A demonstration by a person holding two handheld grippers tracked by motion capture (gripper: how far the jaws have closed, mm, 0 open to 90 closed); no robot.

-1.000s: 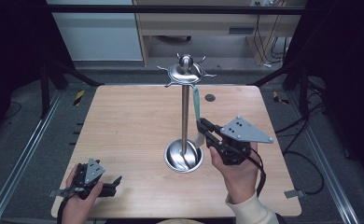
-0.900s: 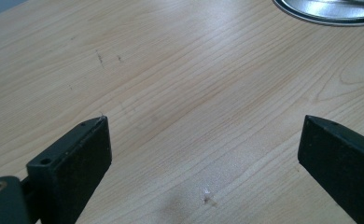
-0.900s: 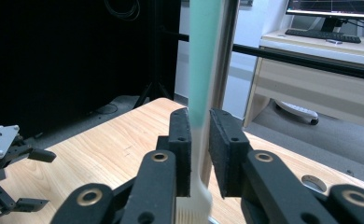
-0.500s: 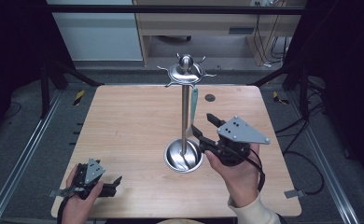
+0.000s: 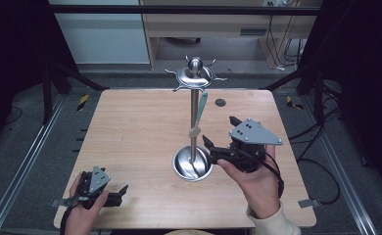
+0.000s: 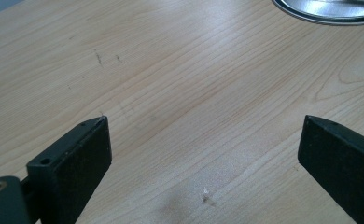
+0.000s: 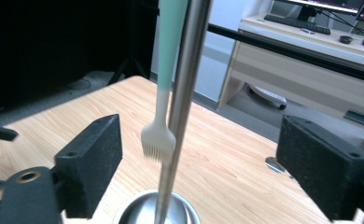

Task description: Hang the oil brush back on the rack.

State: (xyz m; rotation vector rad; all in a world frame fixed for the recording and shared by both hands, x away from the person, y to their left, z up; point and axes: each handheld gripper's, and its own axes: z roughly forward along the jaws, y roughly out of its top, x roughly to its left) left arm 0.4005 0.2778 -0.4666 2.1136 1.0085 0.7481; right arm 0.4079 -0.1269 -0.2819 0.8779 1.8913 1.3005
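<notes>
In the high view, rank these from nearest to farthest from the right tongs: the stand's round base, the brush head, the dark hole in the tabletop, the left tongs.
1. Round base: just left of the right tongs.
2. Brush head: hanging by the pole, slightly beyond.
3. Dark hole: toward the table's far edge.
4. Left tongs: near-left corner.

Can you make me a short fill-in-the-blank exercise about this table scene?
1. The brush hangs from the ____ of the metal stand.
2. The brush's handle is ____ in colour.
3. The right gripper has its jaws ____, just opened, with brush and pole between them in its own view.
4. The left gripper lies on the ____.

Missing words: top; green; open; table
</notes>
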